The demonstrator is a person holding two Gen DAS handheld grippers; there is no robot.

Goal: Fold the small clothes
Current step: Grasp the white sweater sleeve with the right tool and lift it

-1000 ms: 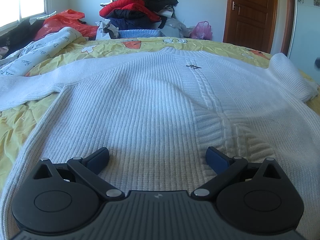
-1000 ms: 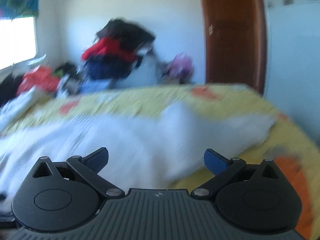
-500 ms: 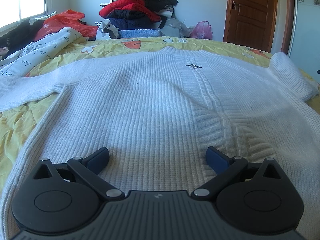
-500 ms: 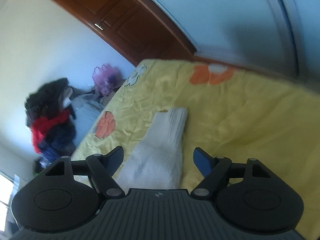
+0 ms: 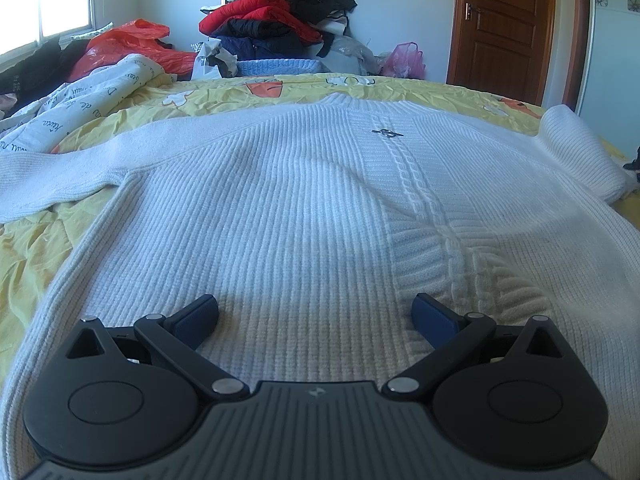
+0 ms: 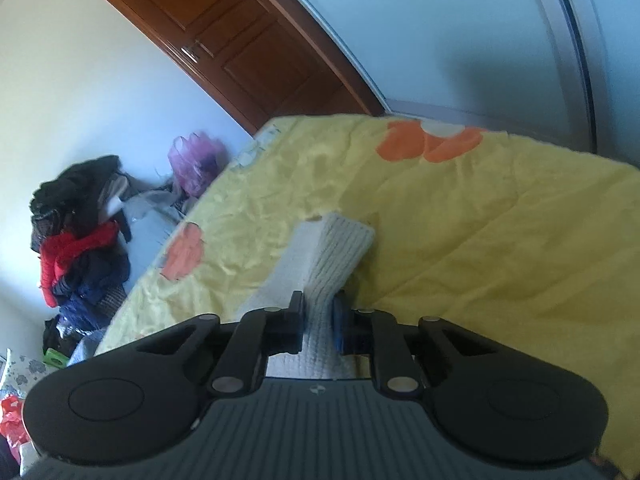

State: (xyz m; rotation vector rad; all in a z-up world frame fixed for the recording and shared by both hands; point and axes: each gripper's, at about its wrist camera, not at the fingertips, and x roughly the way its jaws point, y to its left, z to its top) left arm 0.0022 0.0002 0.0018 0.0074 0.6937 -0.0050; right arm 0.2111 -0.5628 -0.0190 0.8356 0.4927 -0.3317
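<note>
My right gripper is closing on the sweater's sleeve; my left gripper hovers open. Next, I judge, the sleeve folds across the sweater.

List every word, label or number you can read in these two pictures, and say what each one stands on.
White printed cloth, at the left on the bed: dark handwriting-style script, too slanted and small to read for certain.
White sweater: a small metal emblem on the chest, with no readable letters.
Nothing else carries readable text.
</note>
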